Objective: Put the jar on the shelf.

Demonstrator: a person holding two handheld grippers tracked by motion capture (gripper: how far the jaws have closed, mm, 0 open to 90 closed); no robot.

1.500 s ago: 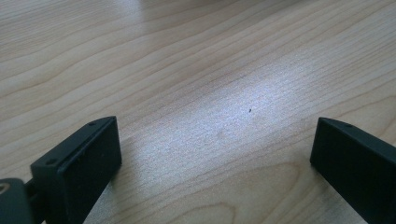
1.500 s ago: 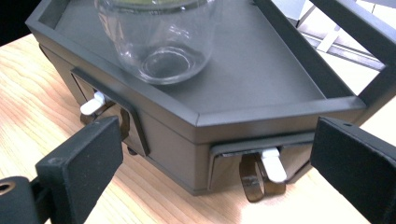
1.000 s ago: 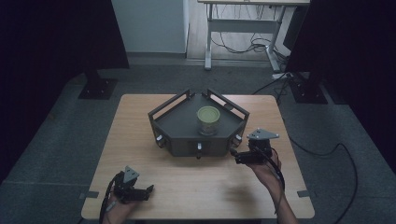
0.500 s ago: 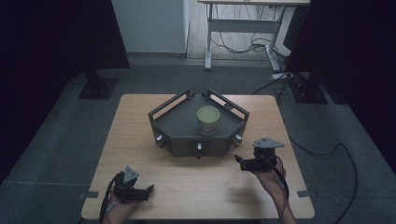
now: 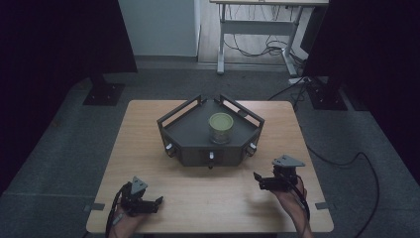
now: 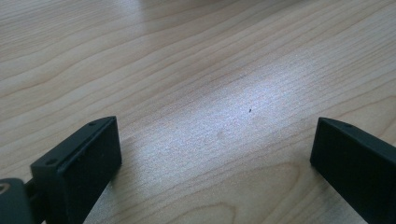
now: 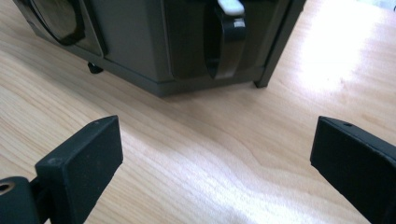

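Note:
A dark grey angular tray stands at the middle of the wooden table, with a pale green tin upright inside it. My left gripper rests low near the table's front left edge, open, with bare wood between its jaws. My right gripper hovers at the front right, a short way from the tray, open with nothing in it. In the right gripper view the tray's front wall with a knob lies ahead of the spread jaws.
Small knobs sit along the tray's front faces. Black stands and a desk with cables are on the floor beyond the table. Open wood lies between the two grippers.
My right gripper has drawn back from the tray toward the front edge of the table and slightly right. The left gripper has stayed put.

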